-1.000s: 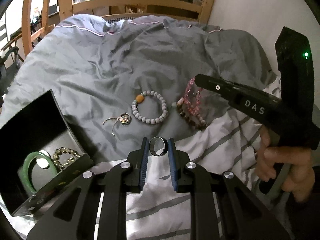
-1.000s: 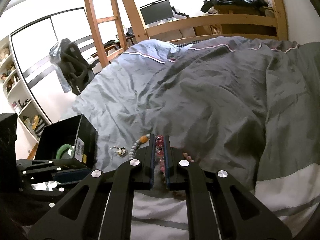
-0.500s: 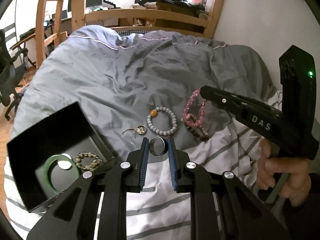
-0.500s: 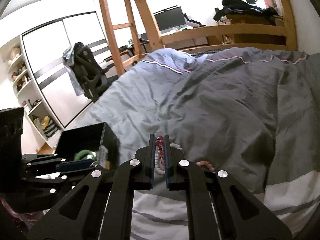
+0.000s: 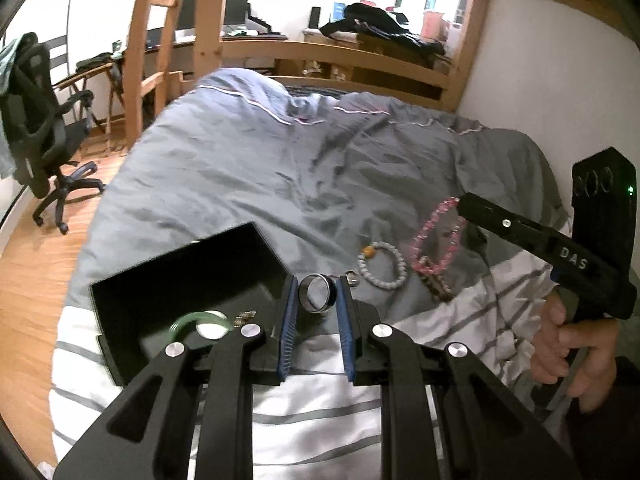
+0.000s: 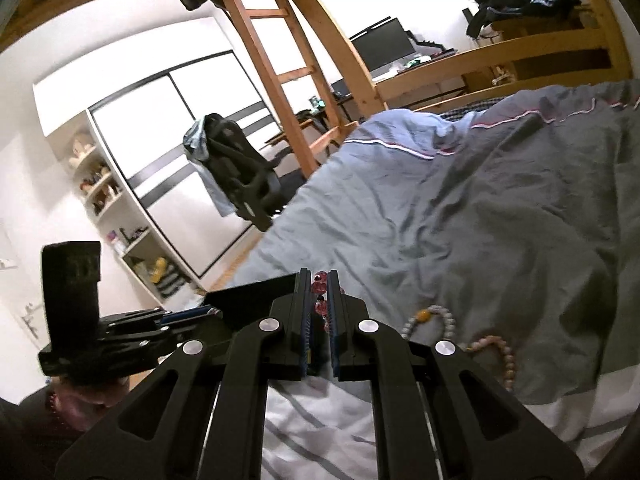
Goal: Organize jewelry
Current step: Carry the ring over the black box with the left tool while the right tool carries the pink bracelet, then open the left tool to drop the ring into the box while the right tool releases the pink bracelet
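Note:
My left gripper [image 5: 316, 285] is shut on a dark metal ring [image 5: 316, 309] and hangs above the right edge of an open black box [image 5: 180, 276]. Inside the box lie a green bangle [image 5: 188, 320] and a beaded bracelet [image 5: 245, 315]. My right gripper [image 6: 319, 276] is shut on a pink bead bracelet [image 6: 319, 287], which dangles as a loop [image 5: 436, 240] from its tip [image 5: 463, 205]. On the grey duvet lie a white bead bracelet with an orange bead [image 5: 382, 266], a brown bead bracelet [image 5: 436, 286] and a small pendant [image 5: 352, 278].
The jewelry lies where the grey duvet [image 5: 280, 168] meets a white striped sheet [image 5: 320, 420]. A wall runs along the right of the bed. A wooden ladder [image 5: 160, 40] and an office chair [image 5: 40, 120] stand past the left edge. A hand [image 5: 576, 344] holds the right gripper's handle.
My left gripper rose and shifted left with the ring, now beside the box. The right gripper lifted and tilted upward, raising the pink bracelet off the duvet.

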Demonstrator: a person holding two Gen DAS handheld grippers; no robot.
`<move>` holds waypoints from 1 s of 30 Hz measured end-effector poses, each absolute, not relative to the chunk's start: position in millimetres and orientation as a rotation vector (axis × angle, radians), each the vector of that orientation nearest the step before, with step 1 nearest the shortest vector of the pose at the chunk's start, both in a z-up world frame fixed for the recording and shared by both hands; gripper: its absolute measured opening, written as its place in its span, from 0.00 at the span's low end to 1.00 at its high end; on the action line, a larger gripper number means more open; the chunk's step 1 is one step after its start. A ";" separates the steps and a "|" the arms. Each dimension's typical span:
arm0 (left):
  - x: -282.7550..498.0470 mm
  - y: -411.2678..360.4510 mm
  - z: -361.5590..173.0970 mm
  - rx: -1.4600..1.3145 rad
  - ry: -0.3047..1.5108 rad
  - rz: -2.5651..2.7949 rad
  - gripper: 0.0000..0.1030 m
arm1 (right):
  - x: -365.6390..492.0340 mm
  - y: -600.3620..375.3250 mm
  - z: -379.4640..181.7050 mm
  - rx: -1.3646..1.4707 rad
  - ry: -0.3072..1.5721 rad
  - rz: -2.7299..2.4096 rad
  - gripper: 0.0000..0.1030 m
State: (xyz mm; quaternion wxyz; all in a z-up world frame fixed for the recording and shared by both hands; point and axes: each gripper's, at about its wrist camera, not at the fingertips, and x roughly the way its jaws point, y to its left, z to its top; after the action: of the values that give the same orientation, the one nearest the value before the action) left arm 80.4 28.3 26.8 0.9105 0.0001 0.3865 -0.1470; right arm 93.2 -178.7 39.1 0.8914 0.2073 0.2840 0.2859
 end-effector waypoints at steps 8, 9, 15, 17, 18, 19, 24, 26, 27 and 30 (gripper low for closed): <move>84.2 65.9 31.2 -0.029 0.794 -0.237 0.18 | 101.2 -141.8 46.2 0.365 0.579 0.634 0.08; 84.3 69.0 31.4 -0.029 0.793 -0.237 0.18 | 102.5 -137.4 47.2 0.362 0.576 0.642 0.08; 85.6 88.4 27.5 -0.041 0.803 -0.197 0.18 | 105.7 -109.6 54.5 0.348 0.558 0.692 0.08; 87.6 94.5 25.8 -0.043 0.808 -0.182 0.18 | 105.5 -100.5 55.4 0.341 0.559 0.710 0.08; 88.5 97.3 25.4 -0.043 0.808 -0.175 0.18 | 106.0 -97.3 55.1 0.338 0.560 0.715 0.08; 88.8 100.0 25.0 -0.045 0.809 -0.169 0.18 | 106.9 -93.8 54.6 0.336 0.563 0.719 0.08; 89.1 109.3 21.0 -0.054 0.819 -0.159 0.18 | 109.4 -76.2 54.4 0.330 0.567 0.749 0.08; 89.7 111.0 18.4 -0.056 0.827 -0.156 0.18 | 108.5 -69.6 55.6 0.327 0.563 0.767 0.08; 90.1 111.9 17.5 -0.057 0.830 -0.152 0.18 | 108.4 -66.2 55.9 0.325 0.563 0.777 0.08; 91.6 114.4 14.9 -0.065 0.839 -0.150 0.18 | 109.3 -57.9 54.2 0.315 0.567 0.789 0.08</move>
State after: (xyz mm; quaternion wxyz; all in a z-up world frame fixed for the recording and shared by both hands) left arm 91.6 114.4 14.9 0.9100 -0.0316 0.4069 -0.0727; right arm 109.3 -57.9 54.2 0.8725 0.1507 0.2714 0.3774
